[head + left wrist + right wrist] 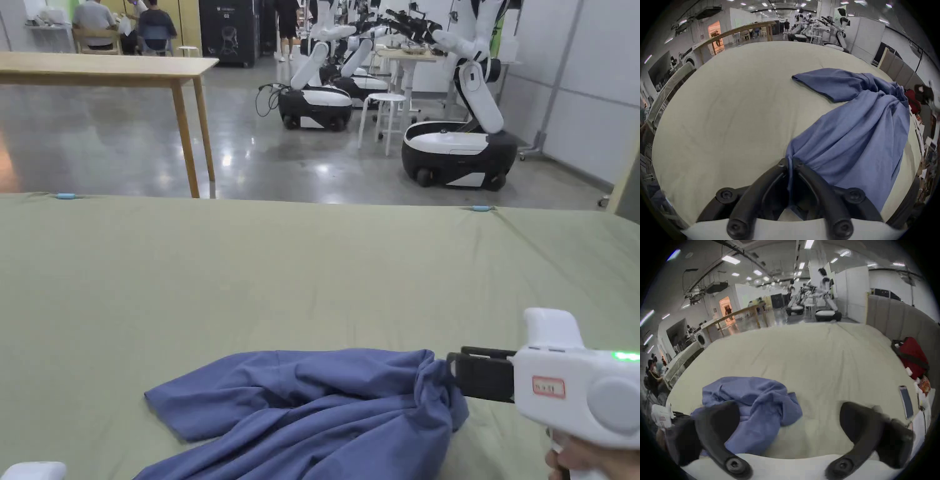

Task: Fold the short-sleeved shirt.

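Blue shirt lies crumpled on the green-covered bed, at its near edge. In the left gripper view I see my left gripper with jaws closed together on a bunched edge of the shirt; one sleeve lies spread flat beyond. The right gripper view shows what the others do not: my right gripper has its jaws wide apart, holding nothing, the shirt heaped by its left jaw, with a phone and a red bag at the bed's right side. In the head view, the right gripper points left, level, tips against the shirt, hand beneath.
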{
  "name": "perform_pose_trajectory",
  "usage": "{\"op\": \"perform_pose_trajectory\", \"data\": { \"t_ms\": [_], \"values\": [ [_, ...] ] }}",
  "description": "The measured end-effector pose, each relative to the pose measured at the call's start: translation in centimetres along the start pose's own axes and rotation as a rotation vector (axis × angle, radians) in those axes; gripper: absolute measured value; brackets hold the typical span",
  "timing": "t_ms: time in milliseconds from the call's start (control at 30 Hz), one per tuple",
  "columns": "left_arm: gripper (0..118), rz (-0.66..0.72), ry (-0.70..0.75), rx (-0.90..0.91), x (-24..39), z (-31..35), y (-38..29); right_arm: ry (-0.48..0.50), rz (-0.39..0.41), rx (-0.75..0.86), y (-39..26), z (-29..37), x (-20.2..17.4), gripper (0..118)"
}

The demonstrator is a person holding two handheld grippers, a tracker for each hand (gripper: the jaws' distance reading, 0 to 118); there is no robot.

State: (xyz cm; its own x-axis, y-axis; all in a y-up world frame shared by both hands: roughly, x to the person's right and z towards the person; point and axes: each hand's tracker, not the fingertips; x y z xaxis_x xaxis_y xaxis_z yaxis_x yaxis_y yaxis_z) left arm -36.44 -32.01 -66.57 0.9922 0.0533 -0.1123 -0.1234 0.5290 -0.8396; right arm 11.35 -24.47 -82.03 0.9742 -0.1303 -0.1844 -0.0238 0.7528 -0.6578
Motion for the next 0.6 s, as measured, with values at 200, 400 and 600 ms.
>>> {"op": "perform_pose_trajectory", "data": {
  "t_ms": [200,400,600],
  "values": [
    [2,-0.010,0.002,0.015,-0.1,-0.5,0.1,-0.045,0.104,-0.123,-0.1,-6.4,-0.7,104],
    [1,0.019,-0.017,0.023,-1.0,-1.0,0.2,-0.065,0.121,-0.261,-2.2,-12.0,-0.5,12],
    [2,0.026,-0.022,0.024,-1.5,-0.4,0.6,-0.081,0.189,-0.209,-1.1,-8.2,-1.8,8]
  ]
}}
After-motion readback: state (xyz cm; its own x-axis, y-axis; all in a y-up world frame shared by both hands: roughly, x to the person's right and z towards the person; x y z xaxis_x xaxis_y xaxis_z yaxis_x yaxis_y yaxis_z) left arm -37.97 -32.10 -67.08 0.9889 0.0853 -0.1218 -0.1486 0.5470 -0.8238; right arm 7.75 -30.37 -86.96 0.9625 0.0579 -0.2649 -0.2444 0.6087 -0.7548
